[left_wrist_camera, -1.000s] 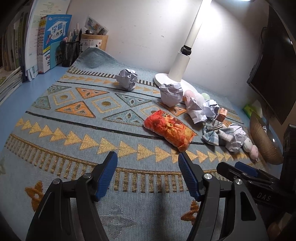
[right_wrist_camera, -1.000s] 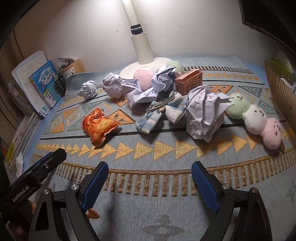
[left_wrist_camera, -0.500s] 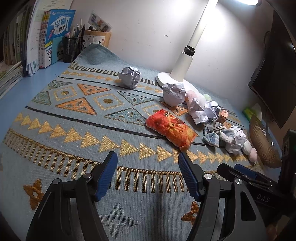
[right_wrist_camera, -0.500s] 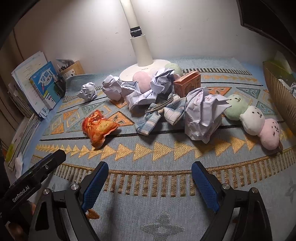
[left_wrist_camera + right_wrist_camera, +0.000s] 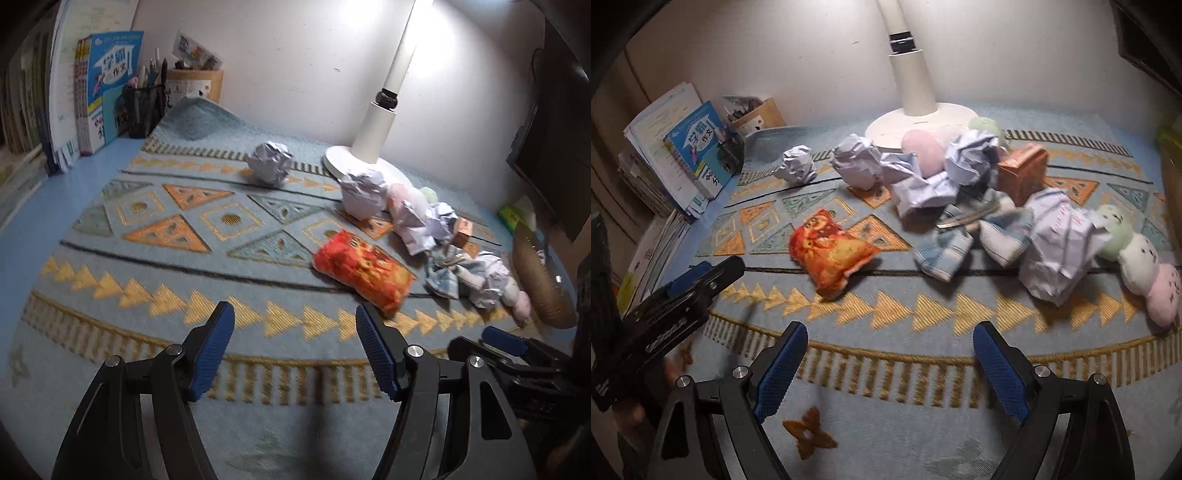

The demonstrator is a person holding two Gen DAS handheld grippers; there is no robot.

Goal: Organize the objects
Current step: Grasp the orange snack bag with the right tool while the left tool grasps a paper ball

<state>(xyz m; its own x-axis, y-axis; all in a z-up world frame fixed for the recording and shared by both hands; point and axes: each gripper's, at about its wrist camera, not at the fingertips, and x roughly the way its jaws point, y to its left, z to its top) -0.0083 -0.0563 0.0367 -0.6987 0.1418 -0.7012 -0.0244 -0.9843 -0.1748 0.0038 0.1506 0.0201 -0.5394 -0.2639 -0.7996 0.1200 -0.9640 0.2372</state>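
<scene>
An orange snack bag (image 5: 364, 272) (image 5: 832, 254) lies on the patterned blue mat (image 5: 184, 258). Crumpled paper balls (image 5: 270, 162) (image 5: 1062, 240) lie near it, with a checked cloth (image 5: 955, 249), a small brown box (image 5: 1023, 173) and a pastel plush toy (image 5: 1141, 258). My left gripper (image 5: 295, 350) is open and empty, hovering short of the snack bag. My right gripper (image 5: 890, 365) is open and empty, in front of the clutter. Each gripper shows at the edge of the other's view.
A white lamp base (image 5: 916, 122) stands at the back by the wall. Books (image 5: 107, 88) and a pen holder (image 5: 146, 107) stand at the back left. A woven basket (image 5: 539, 284) is at the right edge, under a dark monitor (image 5: 554, 110).
Both grippers have moved forward toward the objects, and the left view has swung a little left. Both stay open. Nothing on the mat has moved.
</scene>
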